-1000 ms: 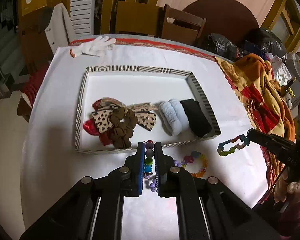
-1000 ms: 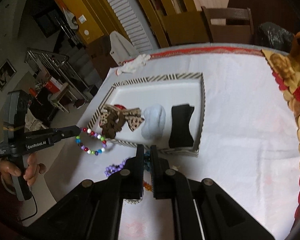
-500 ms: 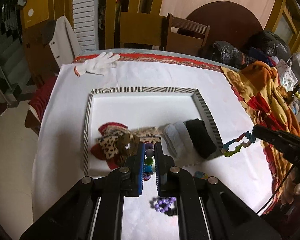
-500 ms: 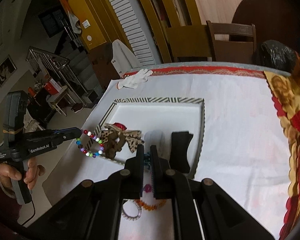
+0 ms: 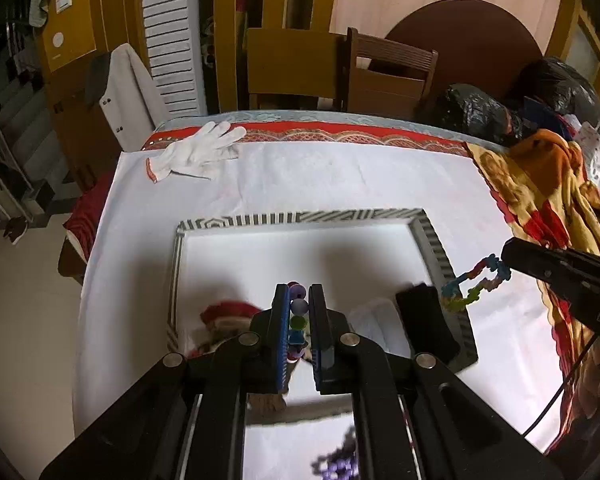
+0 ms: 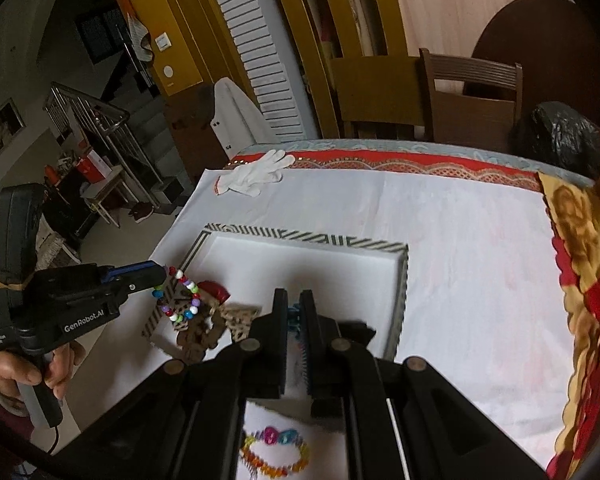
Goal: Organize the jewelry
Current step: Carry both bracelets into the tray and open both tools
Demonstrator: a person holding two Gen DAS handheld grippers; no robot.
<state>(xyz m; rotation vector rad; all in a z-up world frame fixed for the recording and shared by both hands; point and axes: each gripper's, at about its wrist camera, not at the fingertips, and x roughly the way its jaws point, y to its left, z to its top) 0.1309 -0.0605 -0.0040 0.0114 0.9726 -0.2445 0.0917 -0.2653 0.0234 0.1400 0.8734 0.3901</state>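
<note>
My left gripper [image 5: 299,292] is shut on a multicolour bead bracelet [image 5: 299,312], which hangs from it in the right wrist view [image 6: 180,298] above the tray's left edge. My right gripper [image 6: 294,298] is shut on a pastel link bracelet [image 5: 474,282], held above the tray's right rim; only a blue bit [image 6: 296,316] shows between its fingers. The striped-rim white tray [image 5: 300,218] holds a leopard bow and brown scrunchie [image 6: 204,332], a red item [image 5: 228,308], a pale blue band [image 5: 370,316] and a black band [image 5: 424,320].
An orange bead bracelet [image 6: 276,452] and a purple bead bracelet [image 5: 338,460] lie on the white cloth in front of the tray. A white glove [image 5: 196,150] lies at the far left. An orange-red blanket [image 5: 548,192] covers the right edge. Chairs [image 5: 340,68] stand behind the table.
Both grippers have risen and moved forward over the tray, each carrying its bracelet. The loose bracelets on the cloth have dropped to the bottom of the views.
</note>
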